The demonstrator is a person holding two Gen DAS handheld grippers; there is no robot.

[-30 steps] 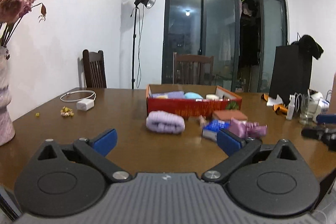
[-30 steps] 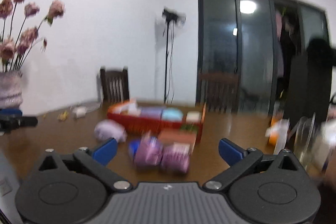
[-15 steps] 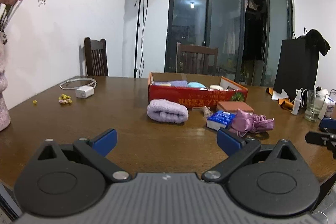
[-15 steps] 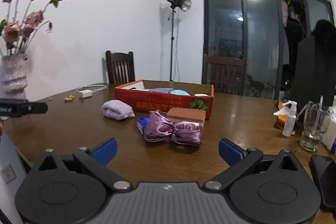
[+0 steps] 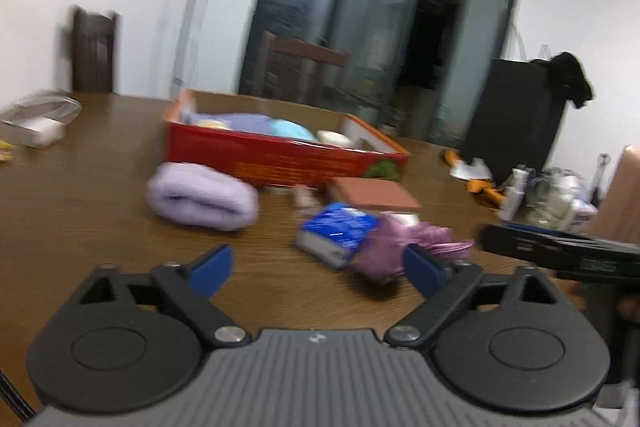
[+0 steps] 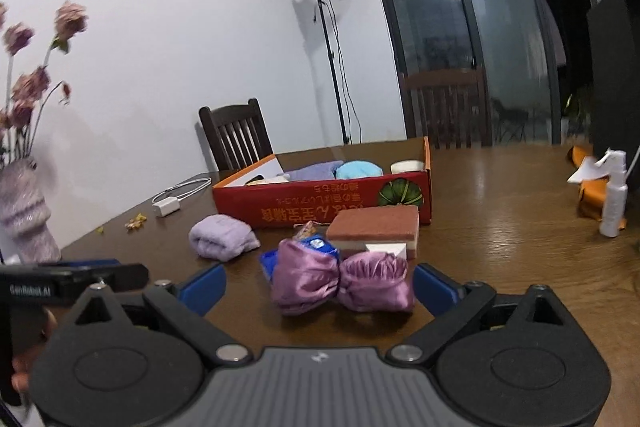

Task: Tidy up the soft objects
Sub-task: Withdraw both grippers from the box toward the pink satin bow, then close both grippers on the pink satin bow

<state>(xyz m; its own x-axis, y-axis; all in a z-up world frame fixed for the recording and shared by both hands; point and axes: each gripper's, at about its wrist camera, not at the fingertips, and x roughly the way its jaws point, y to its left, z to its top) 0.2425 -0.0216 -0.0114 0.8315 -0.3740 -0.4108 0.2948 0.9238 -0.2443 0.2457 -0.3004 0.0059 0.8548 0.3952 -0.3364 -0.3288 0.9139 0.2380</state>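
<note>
Table (image 6: 500, 227): wood, glossy, showing grain w/ reflections. Red box (image 6: 320, 205) on it: printed cardboard, matt. Bow (image 6: 340, 281) in front of box: purple satin cloth, shining, gathered. Rolled towel (image 6: 222, 239) left of box: lilac terry, fuzzy, matt. Right gripper (image 6: 316, 287): black matt plastic, blue pads (image 6: 434, 287), metal pivot screws glinting.
</note>
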